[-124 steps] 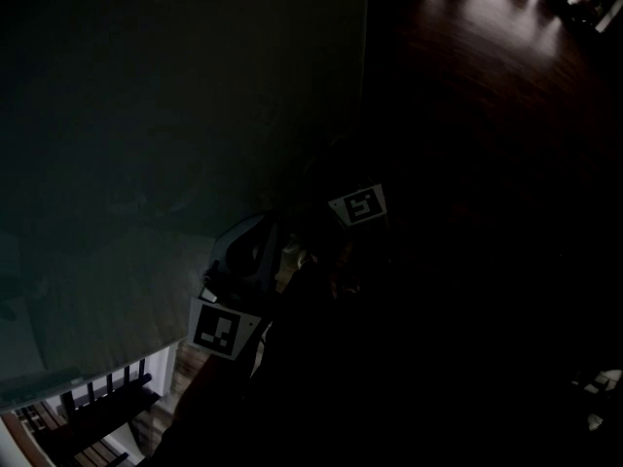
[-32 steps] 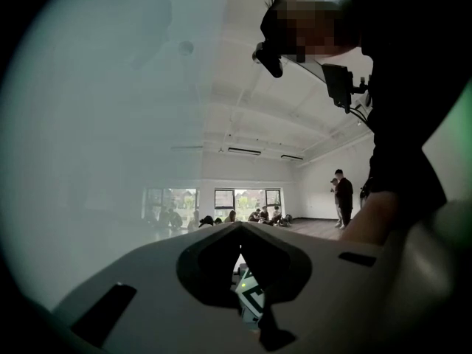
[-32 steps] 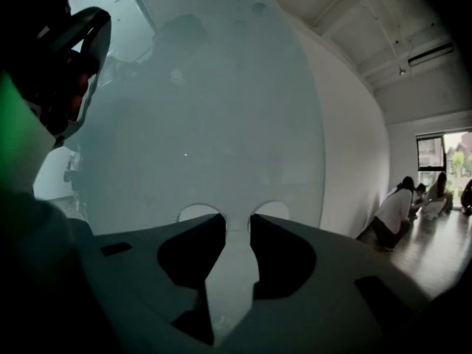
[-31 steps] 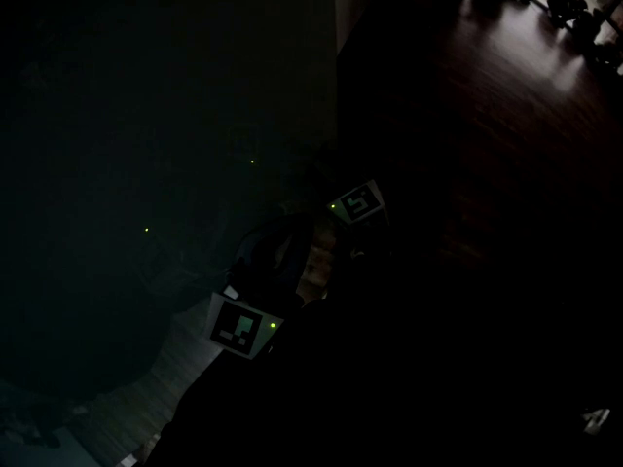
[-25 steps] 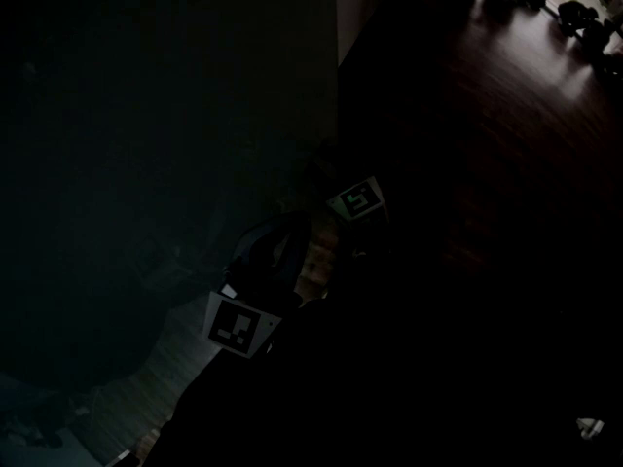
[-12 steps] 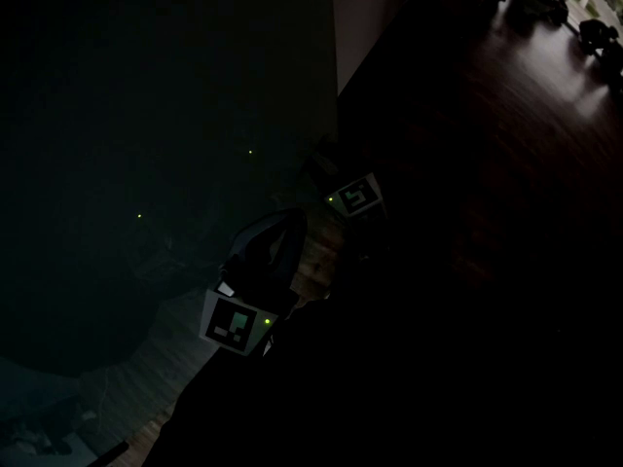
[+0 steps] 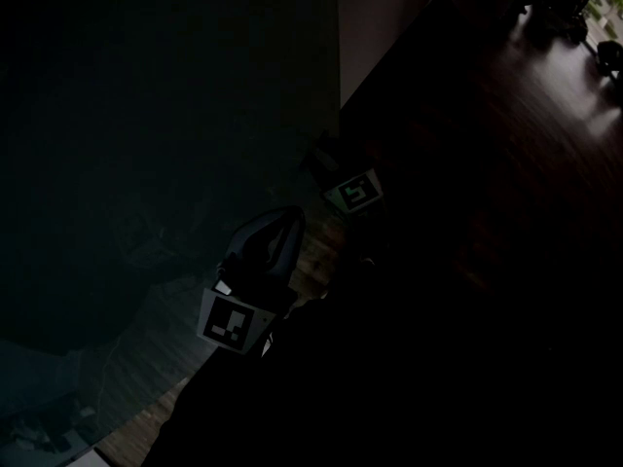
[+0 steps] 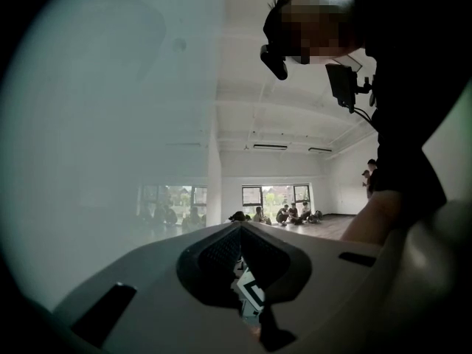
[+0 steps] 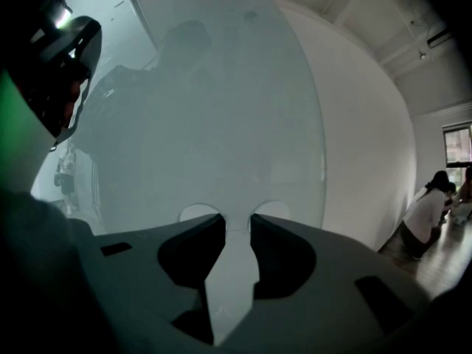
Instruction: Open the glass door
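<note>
The frosted glass door (image 7: 175, 115) fills the left of the very dark head view. It also shows in the left gripper view, as the glass door (image 8: 110, 124). My right gripper (image 9: 236, 223) is shut on a pale upright handle strip (image 9: 230, 271) on the glass door (image 9: 221, 87), with two round pale discs (image 9: 199, 214) just behind its tips. Its marker cube (image 7: 352, 193) sits by the door's edge. My left gripper (image 8: 240, 226) has its tips together and holds nothing. It hangs beside the glass as the left gripper (image 7: 282, 227) and points toward the right gripper's cube (image 8: 251, 297).
Dark wooden floor (image 7: 526, 95) spreads to the right of the door, and a white wall strip (image 7: 375, 17) stands past its edge. Several people sit by far windows (image 8: 291, 214), and one crouches (image 9: 428, 212). The operator's body (image 8: 398, 124) is close on the right.
The head view has darkened since five seconds ago, and the bright railing at lower left is gone. Both grippers drifted slightly with the door, and the wall strip beside the door's edge has widened.
</note>
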Demonstrator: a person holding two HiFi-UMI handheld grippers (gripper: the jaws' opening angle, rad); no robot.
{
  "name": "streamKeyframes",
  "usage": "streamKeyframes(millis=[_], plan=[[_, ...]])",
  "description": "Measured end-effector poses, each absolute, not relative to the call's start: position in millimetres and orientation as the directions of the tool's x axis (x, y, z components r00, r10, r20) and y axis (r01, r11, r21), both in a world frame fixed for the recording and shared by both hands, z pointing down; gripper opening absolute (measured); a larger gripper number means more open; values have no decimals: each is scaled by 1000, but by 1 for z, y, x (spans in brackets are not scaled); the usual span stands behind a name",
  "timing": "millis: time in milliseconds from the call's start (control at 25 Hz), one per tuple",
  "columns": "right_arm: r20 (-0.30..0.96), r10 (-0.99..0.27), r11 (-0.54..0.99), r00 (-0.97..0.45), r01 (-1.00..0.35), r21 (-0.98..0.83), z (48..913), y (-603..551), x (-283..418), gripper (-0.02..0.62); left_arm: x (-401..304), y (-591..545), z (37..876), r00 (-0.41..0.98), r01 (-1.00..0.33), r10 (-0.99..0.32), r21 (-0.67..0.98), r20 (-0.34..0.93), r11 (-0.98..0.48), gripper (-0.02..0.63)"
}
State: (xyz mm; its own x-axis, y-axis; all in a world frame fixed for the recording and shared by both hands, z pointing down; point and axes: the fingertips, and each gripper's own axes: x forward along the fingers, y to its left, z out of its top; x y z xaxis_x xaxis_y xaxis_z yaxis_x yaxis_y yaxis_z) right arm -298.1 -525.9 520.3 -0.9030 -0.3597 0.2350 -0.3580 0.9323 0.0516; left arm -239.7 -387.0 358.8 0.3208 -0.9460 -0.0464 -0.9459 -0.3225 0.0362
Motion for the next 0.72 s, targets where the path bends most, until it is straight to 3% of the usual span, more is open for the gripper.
streamKeyframes(millis=[720], plan=[[213, -257, 966, -943, -254, 43, 514, -519, -314, 95, -245, -392, 360, 200, -980, -979, 13, -29, -201, 6]])
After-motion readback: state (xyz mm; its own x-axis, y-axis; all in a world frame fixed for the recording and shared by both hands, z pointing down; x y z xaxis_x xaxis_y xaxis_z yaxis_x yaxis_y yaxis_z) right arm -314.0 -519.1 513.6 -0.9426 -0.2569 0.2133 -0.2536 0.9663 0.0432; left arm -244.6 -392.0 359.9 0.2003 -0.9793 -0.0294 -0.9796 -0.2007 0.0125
